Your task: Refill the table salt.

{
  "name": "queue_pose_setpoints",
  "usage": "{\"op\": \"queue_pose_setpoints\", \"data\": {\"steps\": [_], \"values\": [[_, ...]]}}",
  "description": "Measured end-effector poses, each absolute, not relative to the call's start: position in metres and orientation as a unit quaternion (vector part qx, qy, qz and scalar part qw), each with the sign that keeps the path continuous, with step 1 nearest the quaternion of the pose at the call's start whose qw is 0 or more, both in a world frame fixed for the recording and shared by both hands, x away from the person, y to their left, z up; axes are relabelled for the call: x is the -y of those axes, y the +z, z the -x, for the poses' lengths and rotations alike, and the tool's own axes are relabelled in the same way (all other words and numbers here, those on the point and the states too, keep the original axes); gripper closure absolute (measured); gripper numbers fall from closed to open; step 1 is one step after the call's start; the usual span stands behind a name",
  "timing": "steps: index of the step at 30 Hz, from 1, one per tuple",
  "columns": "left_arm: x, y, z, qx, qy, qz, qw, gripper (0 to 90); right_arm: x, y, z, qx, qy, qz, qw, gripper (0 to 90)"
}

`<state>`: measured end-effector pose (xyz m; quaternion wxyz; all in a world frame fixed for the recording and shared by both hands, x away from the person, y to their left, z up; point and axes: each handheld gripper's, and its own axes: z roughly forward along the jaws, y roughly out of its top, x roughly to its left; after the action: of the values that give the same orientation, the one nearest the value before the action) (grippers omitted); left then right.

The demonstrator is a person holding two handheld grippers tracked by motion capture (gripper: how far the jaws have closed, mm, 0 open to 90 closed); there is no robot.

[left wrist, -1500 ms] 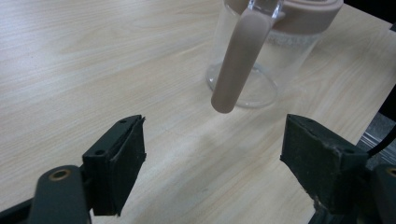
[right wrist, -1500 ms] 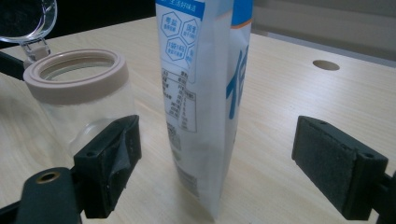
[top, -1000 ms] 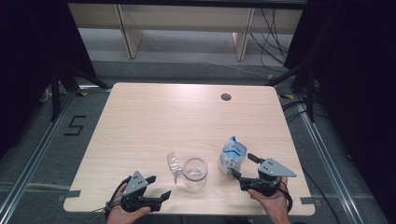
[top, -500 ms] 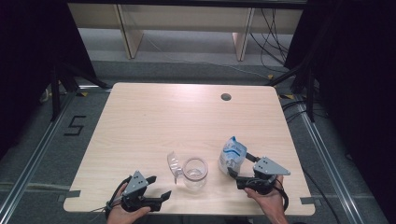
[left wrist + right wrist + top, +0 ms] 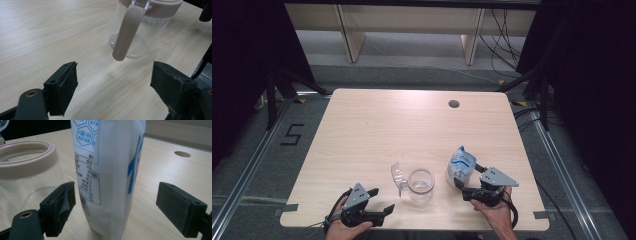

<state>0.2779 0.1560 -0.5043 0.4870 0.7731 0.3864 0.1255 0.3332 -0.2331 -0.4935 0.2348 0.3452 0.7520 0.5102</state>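
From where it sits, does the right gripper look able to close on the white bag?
Probably yes. The right gripper has its jaws open on either side of the upright white bag, with nothing between them; the glass jar stands off to one side.

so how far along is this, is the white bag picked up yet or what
Done so far: the clear glass jar with the pink rim stands open, its clear lid flipped aside. In hand: the right gripper has its open jaws on either side of the upright white and blue bag, not yet closed on it. The left gripper waits open near the jar. Left: probably gripping and lifting the bag.
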Motion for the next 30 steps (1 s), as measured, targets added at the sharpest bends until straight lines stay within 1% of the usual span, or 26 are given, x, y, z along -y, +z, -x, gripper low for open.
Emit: {"op": "queue_pose_setpoints", "data": {"steps": [1, 2, 5, 7, 9, 10, 19, 20, 21, 22, 25, 26, 27, 29, 30], "values": [[-0.157, -0.504, -0.278, -0.38, 0.128, -0.777, 0.485, 20.8, 0.232, -0.494, -0.333, -0.751, 0.51, -0.35, 0.231, 16.8], [-0.155, -0.504, -0.277, -0.388, 0.125, -0.771, 0.489, 20.8, 0.232, -0.494, -0.333, -0.751, 0.509, -0.349, 0.233, 16.8], [-0.155, -0.504, -0.277, -0.387, 0.129, -0.774, 0.484, 20.8, 0.228, -0.496, -0.335, -0.753, 0.51, -0.344, 0.233, 16.7], [-0.155, -0.504, -0.277, -0.389, 0.129, -0.773, 0.485, 20.8, 0.226, -0.498, -0.337, -0.752, 0.508, -0.343, 0.243, 16.7], [-0.155, -0.504, -0.277, -0.389, 0.128, -0.772, 0.486, 20.9, 0.224, -0.499, -0.338, -0.751, 0.51, -0.349, 0.235, 16.9], [-0.155, -0.504, -0.277, -0.388, 0.128, -0.773, 0.485, 20.9, 0.224, -0.499, -0.34, -0.749, 0.51, -0.346, 0.243, 17.7], [-0.155, -0.504, -0.276, -0.387, 0.128, -0.773, 0.487, 20.9, 0.219, -0.503, -0.345, -0.746, 0.516, -0.351, 0.231, 17.8], [-0.156, -0.504, -0.276, -0.387, 0.128, -0.773, 0.486, 20.9, 0.218, -0.504, -0.346, -0.75, 0.514, -0.346, 0.232, 17.9], [-0.156, -0.504, -0.276, -0.386, 0.129, -0.775, 0.485, 20.9, 0.218, -0.504, -0.346, -0.747, 0.512, -0.347, 0.242, 18.1], [-0.156, -0.504, -0.276, -0.386, 0.128, -0.774, 0.485, 21.0, 0.216, -0.504, -0.346, -0.748, 0.511, -0.351, 0.235, 18.1], [-0.156, -0.504, -0.276, -0.384, 0.127, -0.773, 0.488, 21.0, 0.214, -0.506, -0.347, -0.75, 0.508, -0.355, 0.232, 18.1], [-0.157, -0.504, -0.276, -0.385, 0.127, -0.773, 0.488, 21.0, 0.213, -0.508, -0.35, -0.748, 0.518, -0.339, 0.238, 18.3], [-0.156, -0.504, -0.276, -0.387, 0.127, -0.772, 0.488, 21.0, 0.21, -0.508, -0.347, -0.749, 0.511, -0.352, 0.233, 18.7], [-0.157, -0.504, -0.276, -0.385, 0.127, -0.772, 0.488, 21.0, 0.209, -0.509, -0.35, -0.752, 0.51, -0.337, 0.247, 18.9], [-0.157, -0.504, -0.276, -0.385, 0.127, -0.773, 0.488, 21.0, 0.208, -0.509, -0.35, -0.755, 0.508, -0.333, 0.247, 19.1]]}}
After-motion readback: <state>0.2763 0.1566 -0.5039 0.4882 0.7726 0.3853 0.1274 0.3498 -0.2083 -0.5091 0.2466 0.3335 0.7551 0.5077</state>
